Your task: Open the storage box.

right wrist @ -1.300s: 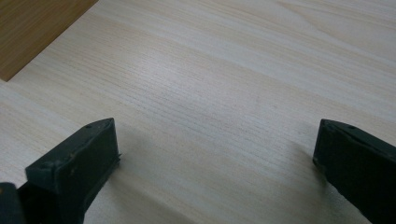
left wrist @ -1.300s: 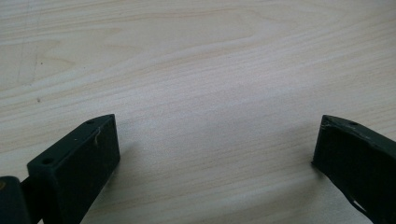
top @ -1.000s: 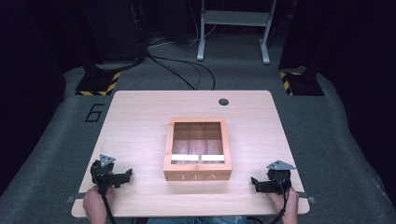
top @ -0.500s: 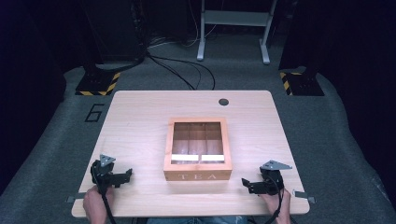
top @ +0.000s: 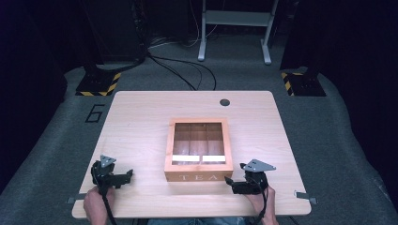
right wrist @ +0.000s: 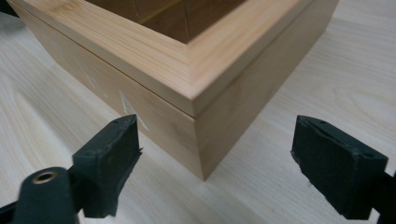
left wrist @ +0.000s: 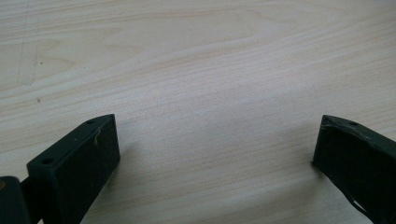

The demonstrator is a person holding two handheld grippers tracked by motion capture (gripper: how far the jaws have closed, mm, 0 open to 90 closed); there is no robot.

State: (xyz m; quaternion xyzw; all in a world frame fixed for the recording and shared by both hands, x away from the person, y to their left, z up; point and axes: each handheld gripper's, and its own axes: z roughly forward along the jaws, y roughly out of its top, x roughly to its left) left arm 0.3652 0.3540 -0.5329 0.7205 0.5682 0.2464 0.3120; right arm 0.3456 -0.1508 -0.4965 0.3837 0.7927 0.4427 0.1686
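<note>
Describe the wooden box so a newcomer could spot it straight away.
Start at the pale wooden table. The tea box sits near its middle, just ahead of the right gripper. It is the lone square box, glass-topped, with TEA lettered on the near side.

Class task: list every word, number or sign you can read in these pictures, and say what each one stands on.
"TEA": pale letters on the near front face of the square wooden box with a glass lid.
"6": dark numeral on the grey floor mat left of the table.
Faint pale marks on the box wall in the right gripper view: unreadable.
</note>
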